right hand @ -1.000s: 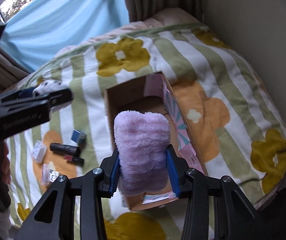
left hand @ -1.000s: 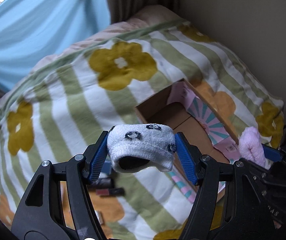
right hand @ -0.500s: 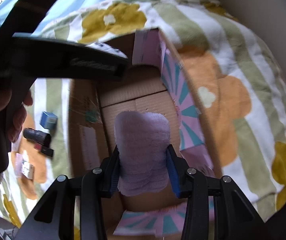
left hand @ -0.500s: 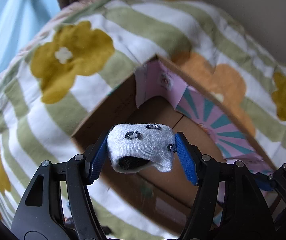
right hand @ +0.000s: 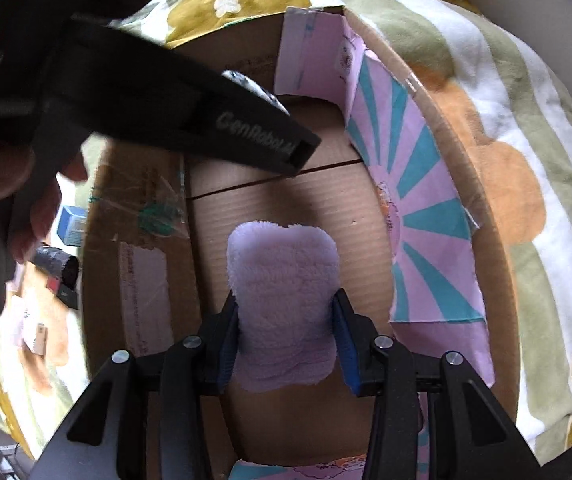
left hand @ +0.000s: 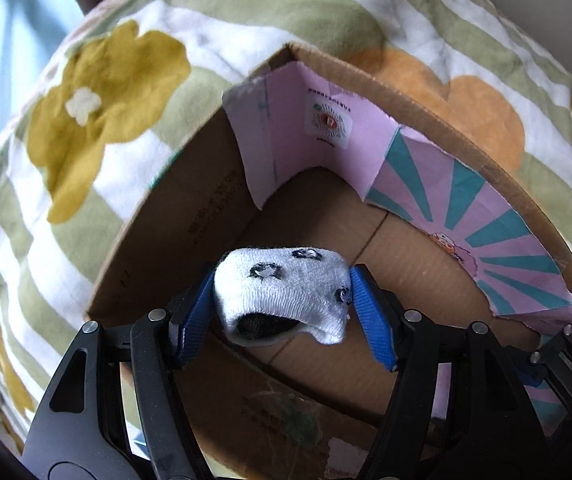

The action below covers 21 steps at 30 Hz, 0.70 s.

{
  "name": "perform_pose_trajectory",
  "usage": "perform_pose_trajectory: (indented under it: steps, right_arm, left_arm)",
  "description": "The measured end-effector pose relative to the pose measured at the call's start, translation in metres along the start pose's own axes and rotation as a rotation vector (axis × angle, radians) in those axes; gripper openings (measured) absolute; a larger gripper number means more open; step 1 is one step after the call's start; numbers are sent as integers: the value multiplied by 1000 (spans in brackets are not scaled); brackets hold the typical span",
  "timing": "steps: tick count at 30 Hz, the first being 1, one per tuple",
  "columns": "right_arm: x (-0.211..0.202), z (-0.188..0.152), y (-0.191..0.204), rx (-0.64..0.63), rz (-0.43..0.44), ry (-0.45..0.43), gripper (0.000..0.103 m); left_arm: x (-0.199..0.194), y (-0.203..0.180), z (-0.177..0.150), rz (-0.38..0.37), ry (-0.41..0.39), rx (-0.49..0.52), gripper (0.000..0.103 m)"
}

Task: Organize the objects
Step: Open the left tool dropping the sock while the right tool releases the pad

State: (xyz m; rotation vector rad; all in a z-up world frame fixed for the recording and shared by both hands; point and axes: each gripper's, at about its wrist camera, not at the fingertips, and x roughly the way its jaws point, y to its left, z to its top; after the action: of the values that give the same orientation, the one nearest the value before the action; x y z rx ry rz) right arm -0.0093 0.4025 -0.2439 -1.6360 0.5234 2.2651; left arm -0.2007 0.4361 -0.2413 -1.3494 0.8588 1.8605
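Over the open cardboard box [left hand: 174,236] on the flowered blanket [left hand: 98,92], my left gripper [left hand: 282,300] had its jaws just easing apart around the white spotted sock [left hand: 282,292], the right pad showing a sliver of gap. My right gripper [right hand: 286,336] too had just been loosening, the lilac fluffy sock [right hand: 282,292] between its pads and seemingly touching both. In the right wrist view the left gripper's black body crossed from nine toward one o'clock, over the box. At nine o'clock, outside the wall, lay a blue box [right hand: 72,226] and a dark tube [right hand: 60,264]. Pink-and-teal paper [right hand: 418,220] lined the three o'clock wall; the bare floor ahead stood open.
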Motion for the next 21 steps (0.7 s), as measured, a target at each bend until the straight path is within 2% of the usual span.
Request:
perform_pose_trajectory:
  steps: [1, 2, 3, 4, 5, 7, 13, 21]
  right_arm:
    - [-1, -2, 0, -1, 10, -2, 54]
    - [-3, -4, -1, 5, 23, -7, 79]
    - [-5, -6, -2, 11, 43, -13, 95]
    - [-8, -9, -2, 18, 71, -17, 99]
    - [-10, -11, -1, 19, 74, -22, 102]
    - [-16, -17, -1, 20, 64, -45, 102]
    - [-21, -30, -10, 51, 71, -26, 102]
    - [-48, -20, -11, 43, 65, -29, 102]
  left_arm:
    - [0, -1, 2, 13, 3, 6, 68]
    - [-1, -1, 3, 10, 6, 6, 81]
    - [-2, -1, 4, 0, 10, 5, 93]
    - [-4, -1, 5, -2, 16, 4, 103]
    - [-7, -1, 7, -10, 12, 5, 103]
    - [-7, -1, 10, -27, 32, 18, 103]
    - [-10, -8, 11, 1, 48, 38, 103]
    - [-40, -15, 3, 71, -19, 78, 103]
